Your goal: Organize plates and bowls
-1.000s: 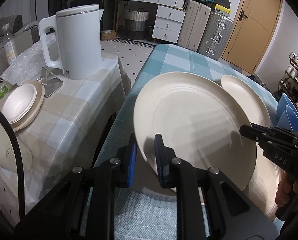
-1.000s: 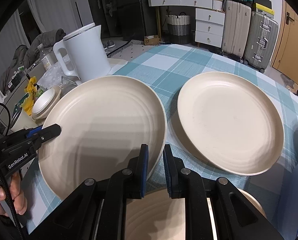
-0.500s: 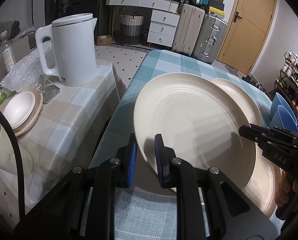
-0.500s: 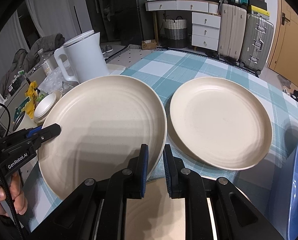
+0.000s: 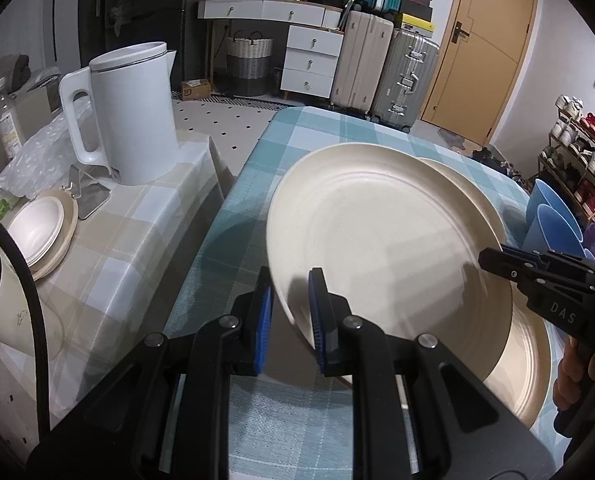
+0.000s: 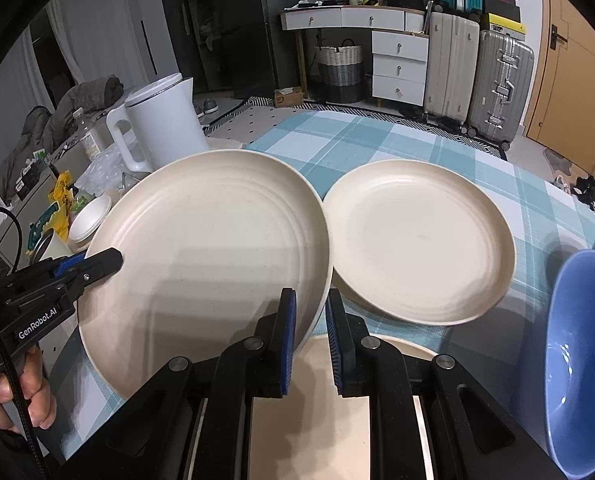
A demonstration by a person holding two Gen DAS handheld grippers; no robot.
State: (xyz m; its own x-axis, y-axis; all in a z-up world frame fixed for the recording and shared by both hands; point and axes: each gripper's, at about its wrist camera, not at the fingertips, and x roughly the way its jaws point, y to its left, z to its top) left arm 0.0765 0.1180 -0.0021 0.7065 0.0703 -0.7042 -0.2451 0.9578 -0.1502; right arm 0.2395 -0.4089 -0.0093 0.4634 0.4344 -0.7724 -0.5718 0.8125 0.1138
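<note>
- Left gripper (image 5: 290,312): blue pads clamped on the near-left rim of the large cream plate (image 5: 381,256); the rim sits between the two fingers. In the right wrist view the same gripper (image 6: 97,265) grips the plate's left edge.
- Right gripper (image 6: 310,334): fingers closed on the opposite rim of the same plate (image 6: 205,252), one pad on each face. From the left wrist view its tip (image 5: 493,258) meets the plate's right edge.
- Held plate: raised off the teal checked tablecloth (image 6: 361,140), tilted, carried by both grippers at once.
- Second cream plate (image 6: 417,240): lying flat on the tablecloth just right of the held plate; the held plate's rim overlaps its left edge in view. Contact between them cannot be told.
- Third cream plate (image 6: 401,346): flat on the table beneath the right gripper, mostly hidden; in the left wrist view it shows below the held plate (image 5: 525,372).
- Blue bowls (image 5: 553,224): two at the right side of the table; one (image 6: 581,356) is close to the right gripper.
- Side table with beige checked cloth (image 5: 137,216): carries a white electric kettle (image 5: 129,116) and a small white bowl (image 5: 37,228) resting on a small beige plate (image 5: 63,240).
</note>
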